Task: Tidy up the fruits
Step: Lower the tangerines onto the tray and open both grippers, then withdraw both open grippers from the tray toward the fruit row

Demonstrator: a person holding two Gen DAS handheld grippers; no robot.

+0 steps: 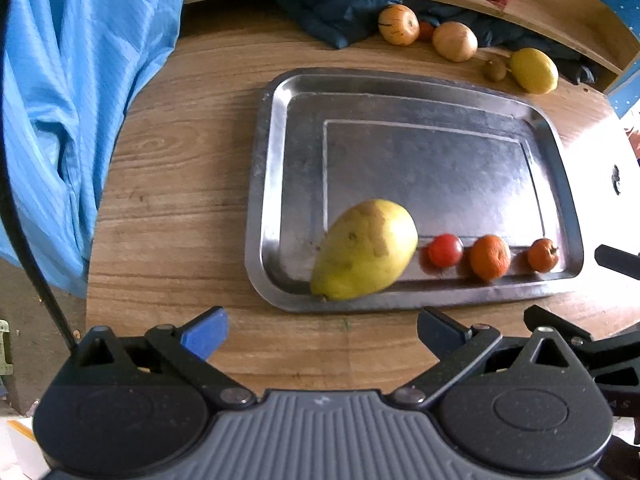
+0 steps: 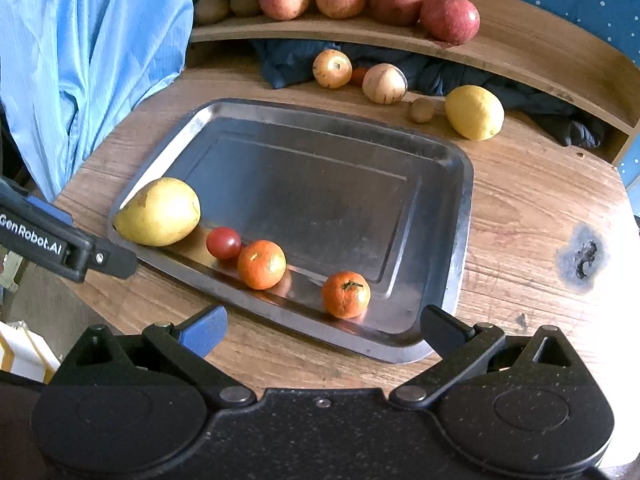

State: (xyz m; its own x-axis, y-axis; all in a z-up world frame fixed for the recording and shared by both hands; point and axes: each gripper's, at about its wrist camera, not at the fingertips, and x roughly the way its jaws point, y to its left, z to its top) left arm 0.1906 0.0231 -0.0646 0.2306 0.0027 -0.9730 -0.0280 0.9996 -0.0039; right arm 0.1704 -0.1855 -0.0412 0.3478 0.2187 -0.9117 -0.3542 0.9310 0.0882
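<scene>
A steel tray [image 1: 440, 92] [image 2: 460, 216] lies on the wooden table. Along its near edge sit a yellow-green mango [image 1: 364, 250] [image 2: 160, 212], a red tomato [image 1: 445, 250] [image 2: 223, 243] and two tangerines [image 1: 490, 257] [image 2: 262, 264], the second one [image 1: 543, 255] [image 2: 346, 294] further right. My left gripper [image 1: 322, 334] stands open just short of the tray, nothing between its fingers. My right gripper [image 2: 322, 334] is open too, empty, hovering over the tray's near corner beside the second tangerine. A finger of the left gripper [image 2: 60, 240] shows beside the mango.
Behind the tray lie two pale round fruits [image 2: 332, 68] [image 2: 384, 83], a small kiwi [image 2: 421, 110] and a lemon [image 2: 474, 112]. Red apples [image 2: 450, 20] line a wooden shelf [image 2: 520, 60]. Blue cloth [image 2: 80, 60] hangs at left; dark cloth sits under the shelf.
</scene>
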